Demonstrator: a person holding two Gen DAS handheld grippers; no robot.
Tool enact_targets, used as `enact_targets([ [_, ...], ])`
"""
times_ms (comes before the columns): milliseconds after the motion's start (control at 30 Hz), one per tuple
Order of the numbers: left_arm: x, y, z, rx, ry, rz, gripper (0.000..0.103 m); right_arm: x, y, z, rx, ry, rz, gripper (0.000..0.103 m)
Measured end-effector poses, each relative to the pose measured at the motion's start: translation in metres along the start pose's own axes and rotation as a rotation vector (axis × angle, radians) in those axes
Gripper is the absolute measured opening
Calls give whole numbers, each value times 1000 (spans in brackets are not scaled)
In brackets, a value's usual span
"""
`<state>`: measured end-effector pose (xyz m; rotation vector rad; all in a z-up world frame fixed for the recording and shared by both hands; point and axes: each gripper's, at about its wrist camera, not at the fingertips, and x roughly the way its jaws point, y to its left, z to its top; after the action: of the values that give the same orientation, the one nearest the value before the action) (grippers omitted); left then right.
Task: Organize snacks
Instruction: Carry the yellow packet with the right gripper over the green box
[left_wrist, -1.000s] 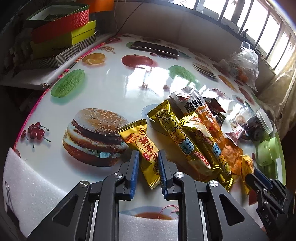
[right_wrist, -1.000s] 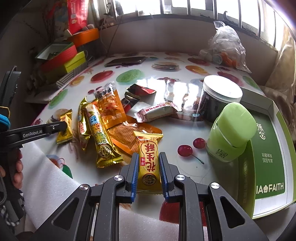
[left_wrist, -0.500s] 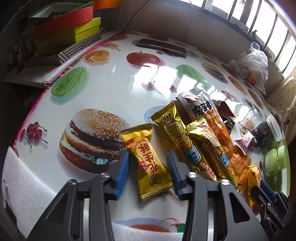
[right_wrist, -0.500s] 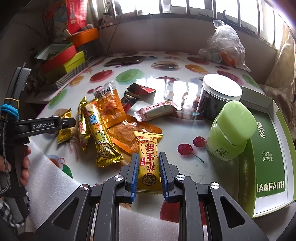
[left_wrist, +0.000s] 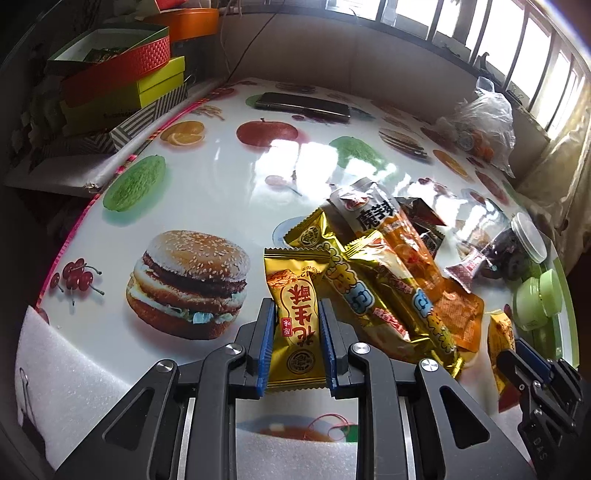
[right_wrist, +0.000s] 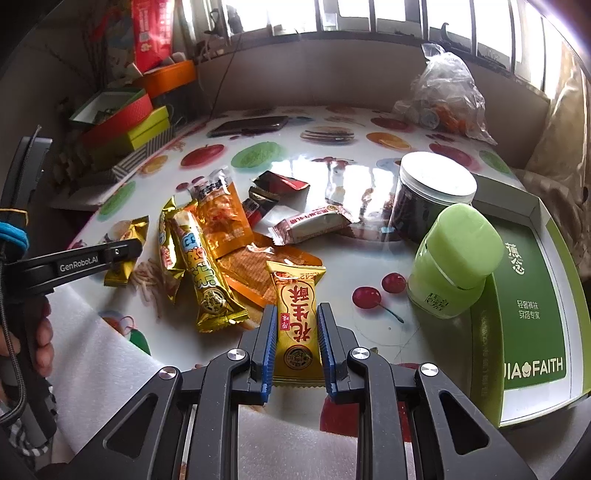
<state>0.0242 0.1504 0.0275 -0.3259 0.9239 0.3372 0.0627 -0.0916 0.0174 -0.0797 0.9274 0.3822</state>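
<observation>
One table (left_wrist: 207, 173), printed with fruit and a burger, carries everything. One green tray (right_wrist: 532, 295) lies at its right edge, with one green jar (right_wrist: 450, 258) just in front of it and one dark jar (right_wrist: 428, 195) with a white lid behind that. One clear bag (right_wrist: 443, 96) sits at the far side. Boxes (left_wrist: 122, 85) are stacked off the left edge; about four can be counted.

In the middle lies the snack pile (right_wrist: 221, 236): two long gold bars, two orange pouches, one white-and-brown bar, one dark red wrapper.

Two small gold packets match. The left gripper (left_wrist: 297, 314) is clamped on one gold packet (left_wrist: 295, 321), its blue pads pressing both sides. The right gripper (right_wrist: 295, 314) grips the second packet (right_wrist: 297, 317) the same way, near the table's front edge.

Half a second ago the left jaws stood apart around their packet; now they pinch it, and it stands straighter between them. The right gripper and its packet are unchanged.
</observation>
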Motion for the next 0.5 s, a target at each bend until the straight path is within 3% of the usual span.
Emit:
enact_targets([
  [500,-50,-69,4,159,-78,-142,24,-54,-19,12,43,-114,-54,21],
])
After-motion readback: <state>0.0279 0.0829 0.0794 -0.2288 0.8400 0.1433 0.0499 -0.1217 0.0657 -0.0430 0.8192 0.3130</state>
